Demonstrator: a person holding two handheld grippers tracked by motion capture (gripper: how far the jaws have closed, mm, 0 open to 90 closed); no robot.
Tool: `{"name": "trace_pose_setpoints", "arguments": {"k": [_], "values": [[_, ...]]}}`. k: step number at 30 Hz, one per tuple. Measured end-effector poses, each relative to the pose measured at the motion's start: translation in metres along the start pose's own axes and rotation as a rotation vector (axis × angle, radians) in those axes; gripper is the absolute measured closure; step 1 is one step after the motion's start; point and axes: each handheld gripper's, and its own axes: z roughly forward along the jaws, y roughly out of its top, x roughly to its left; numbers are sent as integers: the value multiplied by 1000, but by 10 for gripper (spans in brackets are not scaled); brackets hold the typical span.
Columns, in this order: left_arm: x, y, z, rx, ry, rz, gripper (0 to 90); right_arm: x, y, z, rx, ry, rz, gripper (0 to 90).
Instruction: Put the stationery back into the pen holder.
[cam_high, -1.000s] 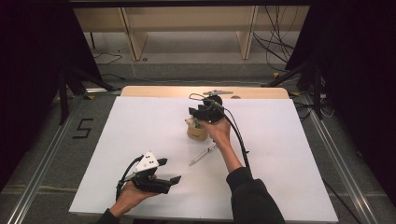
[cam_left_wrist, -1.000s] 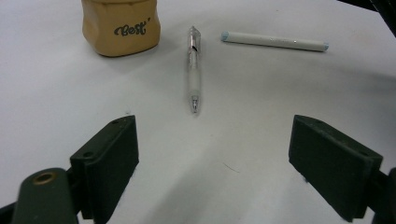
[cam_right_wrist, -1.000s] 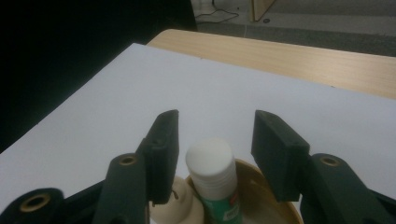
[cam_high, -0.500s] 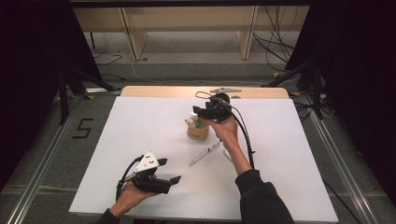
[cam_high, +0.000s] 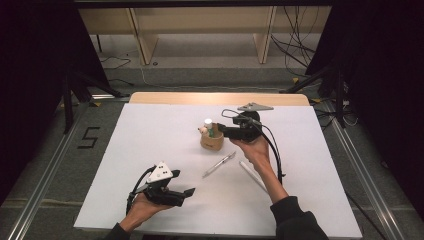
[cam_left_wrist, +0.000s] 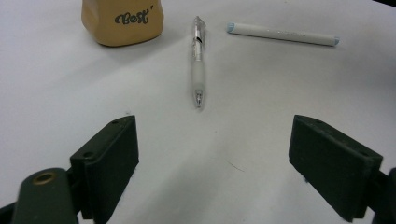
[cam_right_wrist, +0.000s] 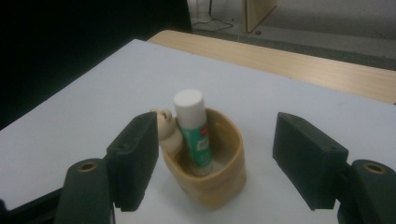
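A tan cup (cam_high: 211, 142) lettered "Best" (cam_left_wrist: 122, 21) stands mid-table. In it a green glue stick (cam_high: 208, 127) with a white cap stands upright (cam_right_wrist: 192, 130). My right gripper (cam_high: 220, 131) hovers just right of the cup (cam_right_wrist: 219, 182) and points left at it. Its jaws have just been opening and are now open, with the cup ahead between their tips, untouched. A clear pen (cam_high: 219, 164) (cam_left_wrist: 199, 60) and a white marker (cam_high: 252, 176) (cam_left_wrist: 282, 34) lie in front of the cup. My left gripper (cam_high: 189, 193) rests open near the front edge (cam_left_wrist: 215, 154), with nothing between its jaws.
The white sheet (cam_high: 150, 140) covers the table, with a bare wooden strip (cam_high: 215, 98) along the far edge. Beyond it stand wooden shelf legs (cam_high: 142, 45) and cables on the floor. Metal rails (cam_high: 45, 175) run along both sides.
My right gripper has moved from above the cup to its right side and opened wider. The glue stick now stands free in the cup. The left gripper has stayed put.
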Motion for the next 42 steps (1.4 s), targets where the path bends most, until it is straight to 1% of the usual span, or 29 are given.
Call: {"name": "trace_pose_setpoints", "arguments": {"k": [3,8,12,14,16,18,25,29,31,39,40,42], "values": [[0,3,2,8,3,6,156,-2,-10,-12,-4,12,2,309],[1,8,6,12,8,-4,156,-2,-22,-28,-12,29,0,300],[5,11,10,38,8,-16,156,-3,-33,-42,-34,41,8,297],[6,12,12,50,5,-20,157,-3,-40,-47,-38,43,11,294],[6,13,13,59,1,-15,158,-3,-46,-52,-38,42,11,292],[6,15,14,62,1,-18,158,-2,-52,-56,-37,43,10,291],[6,21,21,93,0,-13,158,7,-70,-72,-36,35,-38,288],[8,24,24,107,-3,-14,162,11,-78,-78,-30,37,-55,288],[9,25,26,120,-6,-14,168,13,-82,-79,-30,45,-52,288],[12,33,32,151,5,-4,176,19,-96,-82,-6,61,-70,286],[13,35,33,156,6,2,176,19,-98,-82,-4,60,-70,286],[13,37,35,160,10,-2,178,20,-100,-84,-2,63,-72,285]]}}
